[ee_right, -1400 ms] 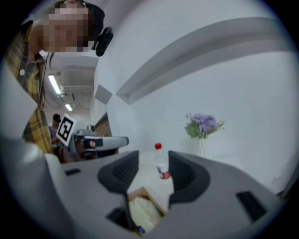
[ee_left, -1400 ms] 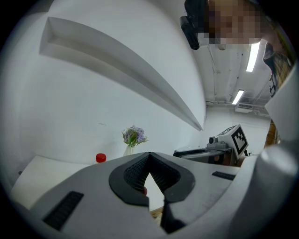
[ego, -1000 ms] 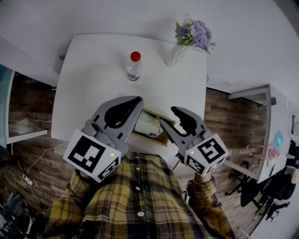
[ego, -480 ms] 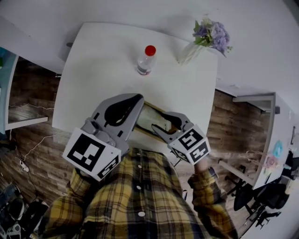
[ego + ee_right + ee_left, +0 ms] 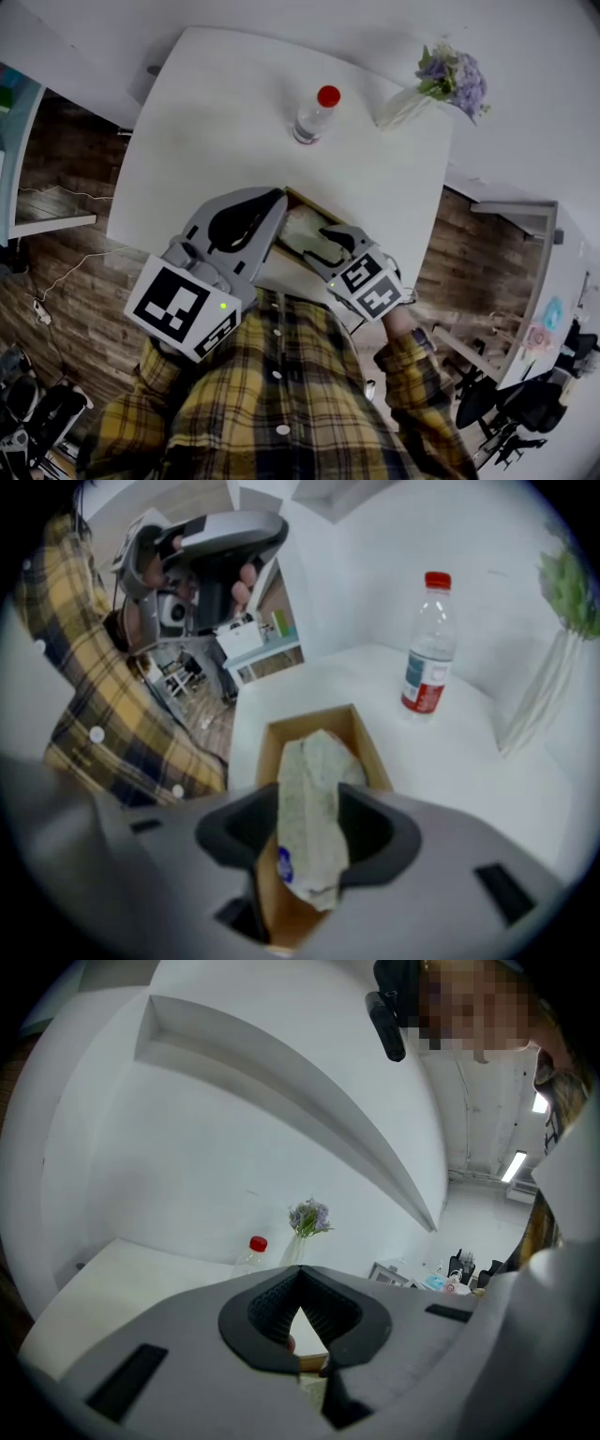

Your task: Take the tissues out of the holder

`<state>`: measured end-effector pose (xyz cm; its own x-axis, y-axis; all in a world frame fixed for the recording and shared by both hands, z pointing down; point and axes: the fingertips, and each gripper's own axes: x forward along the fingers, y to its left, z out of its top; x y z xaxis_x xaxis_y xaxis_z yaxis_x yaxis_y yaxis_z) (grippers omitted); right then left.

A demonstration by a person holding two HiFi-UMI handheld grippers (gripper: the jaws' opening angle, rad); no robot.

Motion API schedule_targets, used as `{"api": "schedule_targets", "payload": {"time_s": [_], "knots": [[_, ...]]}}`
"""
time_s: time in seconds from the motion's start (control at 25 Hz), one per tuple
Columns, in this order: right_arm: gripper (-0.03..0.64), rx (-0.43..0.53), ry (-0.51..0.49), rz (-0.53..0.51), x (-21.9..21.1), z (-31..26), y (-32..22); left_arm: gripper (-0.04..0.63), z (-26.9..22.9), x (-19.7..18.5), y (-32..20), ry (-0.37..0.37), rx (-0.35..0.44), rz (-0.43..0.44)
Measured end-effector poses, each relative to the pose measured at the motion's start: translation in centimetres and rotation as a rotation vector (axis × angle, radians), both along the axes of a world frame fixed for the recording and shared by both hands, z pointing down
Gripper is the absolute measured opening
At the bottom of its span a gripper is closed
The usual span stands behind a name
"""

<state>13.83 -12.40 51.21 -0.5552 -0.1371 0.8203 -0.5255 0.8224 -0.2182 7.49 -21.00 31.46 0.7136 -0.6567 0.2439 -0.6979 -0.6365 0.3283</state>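
The right gripper (image 5: 309, 822) has its two jaws closed on the tissue pack (image 5: 315, 789), one pad pressing each long side. The pale, crumpled pack stands between them with a small blue mark near its lower end. Its far end reaches back over the open wooden holder (image 5: 367, 738), which sits on the white table (image 5: 216, 122) near the edge closest to the person.

The left gripper (image 5: 300, 1277) has its jaws together, tips meeting, with nothing between them. It touches nothing and is apart from the pack.

There is one tissue pack, one holder, one clear plastic bottle (image 5: 314, 117) with a red cap, and one vase of purple flowers (image 5: 442, 86). The bottle and vase stand upright at the far side of the table, well apart from the holder.

In the head view the right gripper (image 5: 317, 239) slants in from the lower right over the holder (image 5: 309, 204) and the pack (image 5: 302, 230). The left gripper (image 5: 272, 204) is raised just beside the holder's left, pointing forward across the table, close in front of the person's plaid shirt (image 5: 281, 403)
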Motion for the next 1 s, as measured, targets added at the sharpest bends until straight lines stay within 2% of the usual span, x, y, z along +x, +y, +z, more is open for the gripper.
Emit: {"api": "schedule_targets", "payload": {"time_s": [0.24, 0.6, 1.0], "knots": [[0.181, -0.008, 0.128, -0.073, -0.6, 2.4, 0.3, 0.005, 0.3, -1.3, 0.3, 0.005, -0.009, -0.028], [0.179, -0.027, 0.276, -0.106, -0.3, 5.4, -0.2, 0.005, 0.6, -3.1, 0.5, 0.018, -0.019, -0.065], [0.176, -0.030, 0.309, -0.086, -0.6, 5.9, -0.4, 0.005, 0.5, -3.9, -0.2, 0.026, -0.012, -0.071]]}}
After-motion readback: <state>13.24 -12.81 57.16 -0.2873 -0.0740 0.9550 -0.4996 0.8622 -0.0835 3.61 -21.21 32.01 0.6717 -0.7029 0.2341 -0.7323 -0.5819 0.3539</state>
